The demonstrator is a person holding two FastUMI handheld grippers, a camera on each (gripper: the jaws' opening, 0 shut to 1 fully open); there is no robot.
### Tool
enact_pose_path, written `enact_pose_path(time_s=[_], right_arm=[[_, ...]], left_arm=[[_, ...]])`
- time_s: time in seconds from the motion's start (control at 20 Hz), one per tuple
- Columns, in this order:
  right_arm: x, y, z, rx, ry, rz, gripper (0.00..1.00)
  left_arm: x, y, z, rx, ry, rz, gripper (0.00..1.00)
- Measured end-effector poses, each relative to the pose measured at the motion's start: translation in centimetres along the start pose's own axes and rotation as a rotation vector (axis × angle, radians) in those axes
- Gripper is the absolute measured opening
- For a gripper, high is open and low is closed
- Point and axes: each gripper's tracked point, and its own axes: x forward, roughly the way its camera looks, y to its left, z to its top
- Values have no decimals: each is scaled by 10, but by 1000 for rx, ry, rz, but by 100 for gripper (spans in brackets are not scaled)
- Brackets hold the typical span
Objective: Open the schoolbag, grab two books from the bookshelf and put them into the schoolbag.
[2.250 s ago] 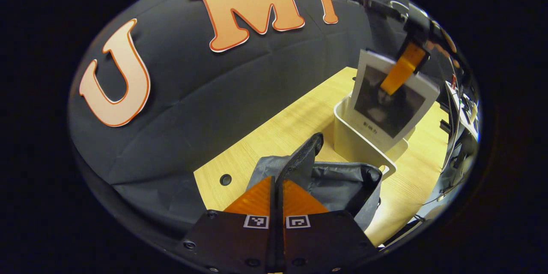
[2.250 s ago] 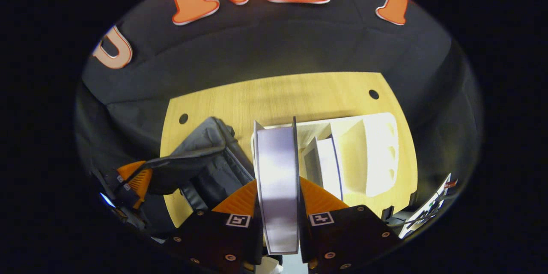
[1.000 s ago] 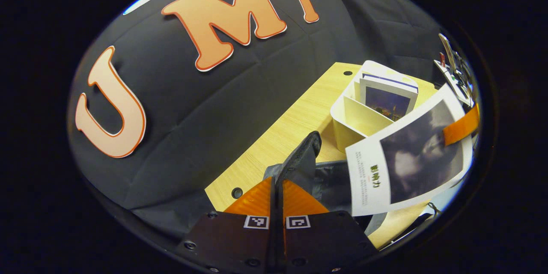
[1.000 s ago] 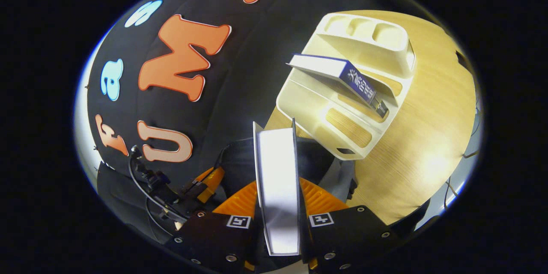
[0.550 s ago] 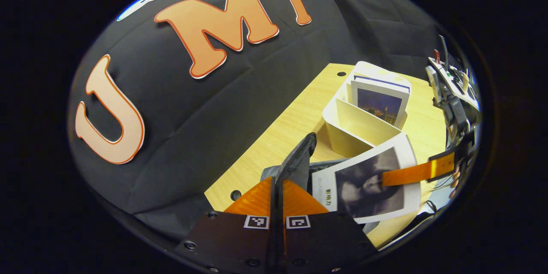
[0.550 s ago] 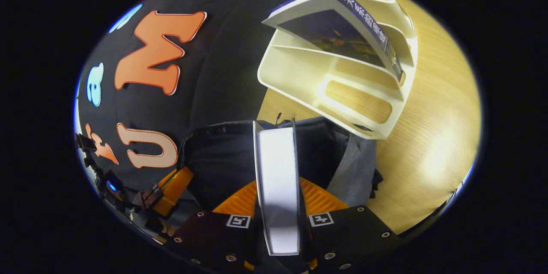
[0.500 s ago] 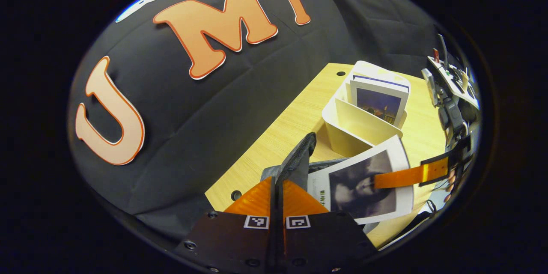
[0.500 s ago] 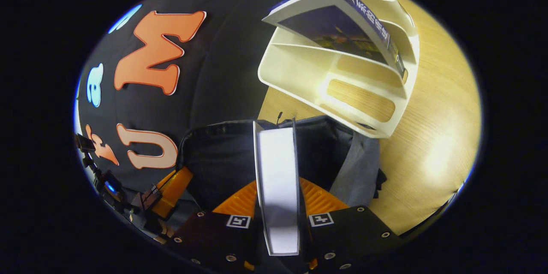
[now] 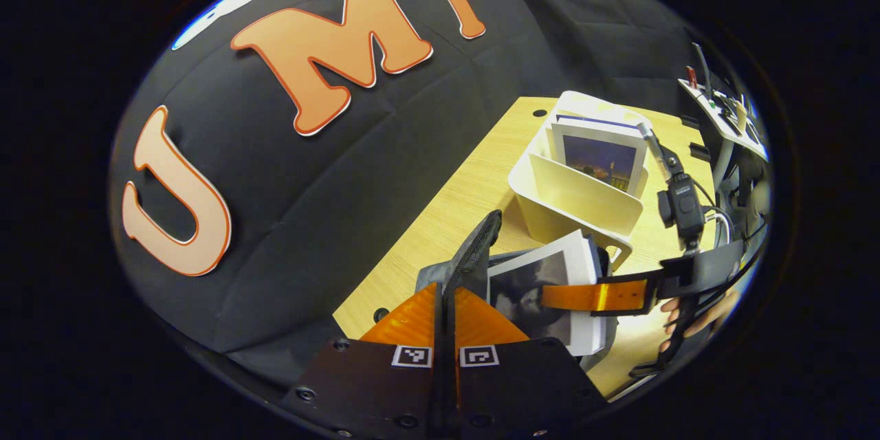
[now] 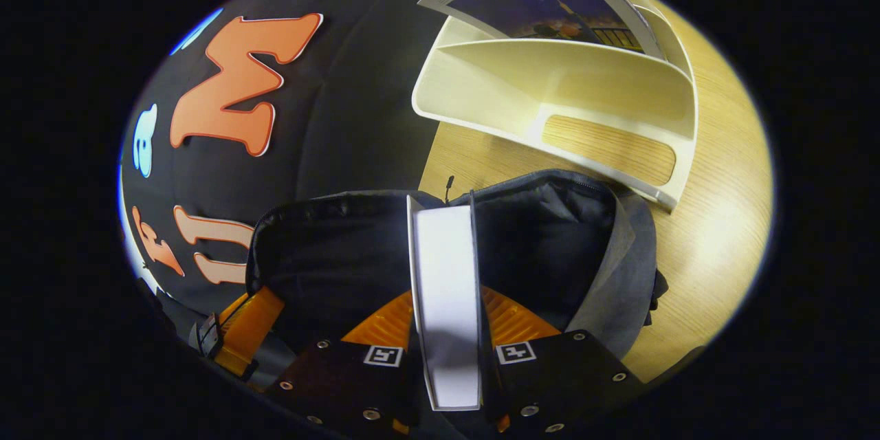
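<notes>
1. Since half a second ago, the book (image 10: pixel 445 302) in my right jaws has dropped lower, its leading edge now inside the schoolbag's (image 10: pixel 550 234) open mouth; in the left gripper view the same book (image 9: pixel 543 289) has gone from lying across the bag to standing half sunk in it.
2. My right gripper (image 10: pixel 447 330) has its jaws clenched on that book, one finger on each cover, with the page edge facing the camera.
3. My left gripper (image 9: pixel 445 316) has its jaws pressed together on the schoolbag's black mesh strap (image 9: pixel 474 258), holding the bag's edge up.
4. In the left gripper view, a hand (image 9: pixel 698 320) grips the right gripper's handle at the far right.
5. The white bookshelf (image 10: pixel 550 82) stands on the wooden table (image 10: pixel 715 220) just beyond the bag, nearly touching its rim.
6. A second book (image 9: pixel 598 155), with a dark night-scene cover, leans in a far compartment of the bookshelf; the compartment nearest the bag has nothing in it.
</notes>
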Motion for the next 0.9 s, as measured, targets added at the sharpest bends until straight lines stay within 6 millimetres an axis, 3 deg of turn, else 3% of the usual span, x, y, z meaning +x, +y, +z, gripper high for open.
enact_pose_path(time_s=[0.05, 0.3, 0.4, 0.5, 0.55, 0.6, 0.65, 0.7, 0.9], right_arm=[[6, -1, -1, 2, -3, -10, 35], [18, -9, -12, 9, 38, -84, 38], [8, -17, -18, 8, 66, -128, 40], [2, -18, -21, 3, 89, -141, 54], [-5, -21, -23, -6, 103, -153, 70], [-11, -23, -23, -18, 114, -165, 62], [-17, -26, -24, -29, 117, -179, 91], [-25, -28, -24, -33, 126, -186, 97], [-51, -30, -21, -40, 152, -177, 98]], left_arm=[[1, -3, 0, 4, 0, -7, 0], [3, -2, -8, -19, 14, -7, 1], [4, 4, -14, -45, 20, -4, 1], [4, 7, -16, -63, 20, -3, 0], [4, 8, -17, -74, 22, -4, 0], [3, 8, -20, -82, 23, -5, 0], [4, 9, -23, -90, 25, -6, 0], [4, 9, -24, -97, 26, -6, 0], [-2, 4, -31, -111, 22, -11, 1]])
